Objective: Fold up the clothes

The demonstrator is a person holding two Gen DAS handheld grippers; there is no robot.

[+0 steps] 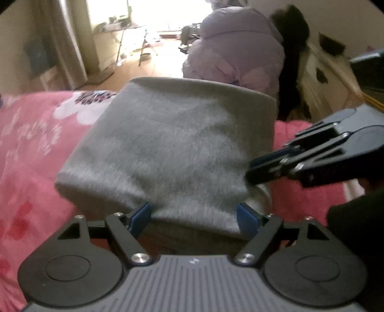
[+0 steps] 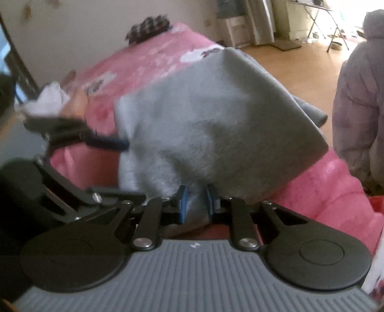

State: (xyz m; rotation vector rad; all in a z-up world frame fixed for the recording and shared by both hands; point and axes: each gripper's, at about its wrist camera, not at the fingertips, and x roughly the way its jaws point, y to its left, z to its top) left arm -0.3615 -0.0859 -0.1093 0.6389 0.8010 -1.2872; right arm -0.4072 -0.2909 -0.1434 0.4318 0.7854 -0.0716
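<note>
On the pink bed [image 1: 36,148], your grey cloth [image 1: 168,144] is folded; right gripper [image 2: 195,200] pinches its edge, left gripper [image 1: 194,216] gapes apart.

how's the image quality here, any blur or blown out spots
Left wrist view: the window at the top is blown out white; the grey garment is soft with motion blur, and fisheye bends the room's edges. Right wrist view: blurrier overall, the left tool smeared at the garment's edge, with glare only at the top right corner.

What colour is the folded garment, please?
Plain grey garment, clearest in the left wrist view.
</note>
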